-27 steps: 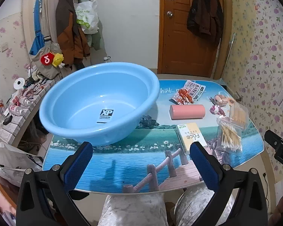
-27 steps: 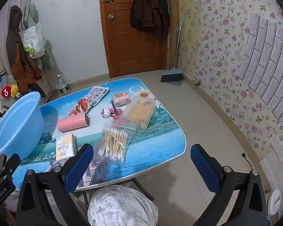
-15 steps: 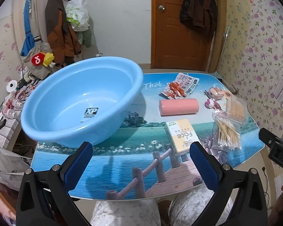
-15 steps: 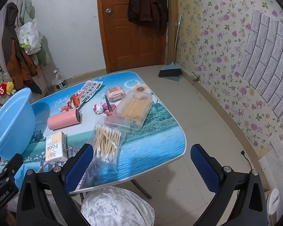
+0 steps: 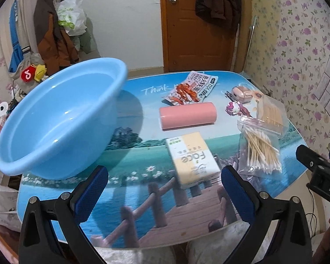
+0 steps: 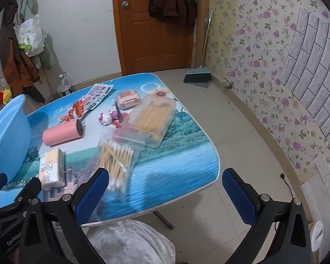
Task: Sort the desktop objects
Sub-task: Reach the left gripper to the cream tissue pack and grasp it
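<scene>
The desk bears a blue basin at its left end. Right of it lie a pink roll, a Face box and a bag of cotton swabs. The left tongs and right tongs hover wide open, holding nothing.

A light-blue basin is sitting beside a pink roll on the seascape-printed table.
</scene>
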Motion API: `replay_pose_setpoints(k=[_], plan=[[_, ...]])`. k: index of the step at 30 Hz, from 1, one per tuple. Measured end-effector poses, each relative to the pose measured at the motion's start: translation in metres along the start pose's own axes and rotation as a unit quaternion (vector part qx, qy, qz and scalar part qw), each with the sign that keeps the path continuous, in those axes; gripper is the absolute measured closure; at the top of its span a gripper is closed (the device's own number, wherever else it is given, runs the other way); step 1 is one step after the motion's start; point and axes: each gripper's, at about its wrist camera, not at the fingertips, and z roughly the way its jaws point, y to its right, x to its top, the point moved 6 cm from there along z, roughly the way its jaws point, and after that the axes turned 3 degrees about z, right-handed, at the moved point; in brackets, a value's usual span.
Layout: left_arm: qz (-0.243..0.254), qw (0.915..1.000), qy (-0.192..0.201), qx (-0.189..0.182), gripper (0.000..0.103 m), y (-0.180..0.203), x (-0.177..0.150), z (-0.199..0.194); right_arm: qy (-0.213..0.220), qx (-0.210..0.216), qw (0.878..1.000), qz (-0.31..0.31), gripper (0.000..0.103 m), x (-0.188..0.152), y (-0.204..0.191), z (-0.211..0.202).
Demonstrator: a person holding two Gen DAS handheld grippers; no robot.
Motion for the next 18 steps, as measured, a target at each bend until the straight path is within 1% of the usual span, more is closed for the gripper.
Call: replay_pose_setpoints(k=[4, 10, 16, 18], plan=[[-0.001, 1.0, -0.007, -0.004, 0.0, 0.008, 0.003, 0.012, -0.006, -0.008, 1.0, 0.003, 0.0, 0.001, 0.007, 0.007], [-0.018, 0.9996, -0.018, -0.009, 0.001, 0.014, 0.008, 0.03, -0.011, -0.012, 1.0, -0.001, 0.0, 0.002, 0.011, 0.014], [-0.011, 0.9998, -0.019, 0.003, 0.003, 0.018, 0.012, 0.04, -0.013, -0.01, 1.0, -0.009, 0.0, 0.006, 0.007, 0.021], [-0.011, 0.9997, -0.02, 0.008, 0.005, 0.017, 0.013, 0.043, -0.014, -0.008, 1.0, -0.012, 0.0, 0.006, 0.004, 0.022]])
